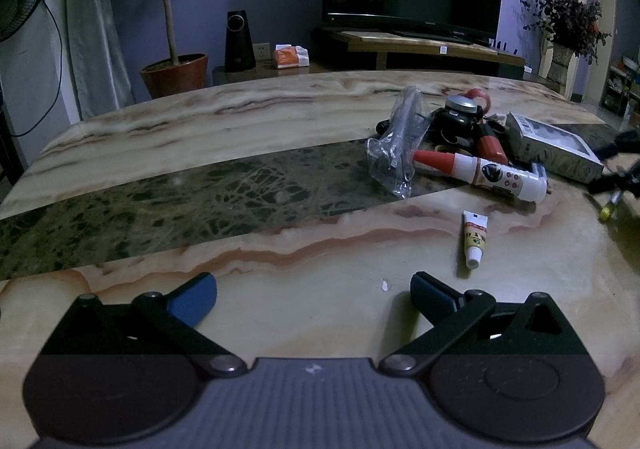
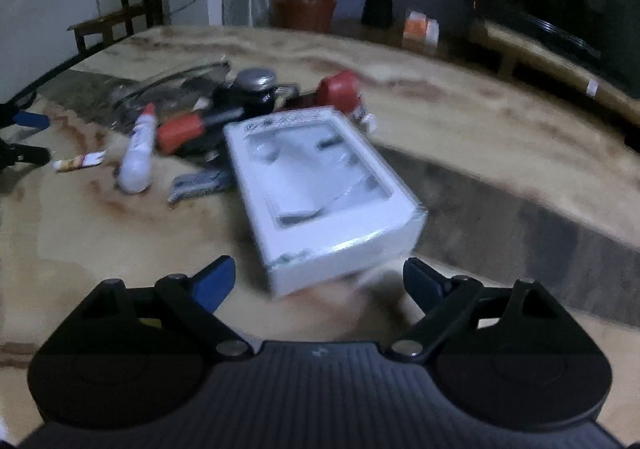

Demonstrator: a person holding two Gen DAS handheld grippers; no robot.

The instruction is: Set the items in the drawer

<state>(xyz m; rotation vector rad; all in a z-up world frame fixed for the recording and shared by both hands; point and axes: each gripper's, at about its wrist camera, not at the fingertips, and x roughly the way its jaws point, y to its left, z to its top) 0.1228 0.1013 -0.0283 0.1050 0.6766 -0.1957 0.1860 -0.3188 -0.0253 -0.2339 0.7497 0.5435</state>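
My left gripper (image 1: 314,299) hovers low over the marble table (image 1: 280,249), jaws wide apart and empty; my right gripper (image 2: 318,281) is spread too, level and aimed at the white windowed box (image 2: 320,189) just ahead (blurred). Beyond lie a small tube (image 1: 474,239), a glue bottle (image 1: 488,173) and a clear bag (image 1: 396,141) near the clutter.

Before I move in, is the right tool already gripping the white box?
No, the right tool is open, its fingers spread apart just short of the white box.
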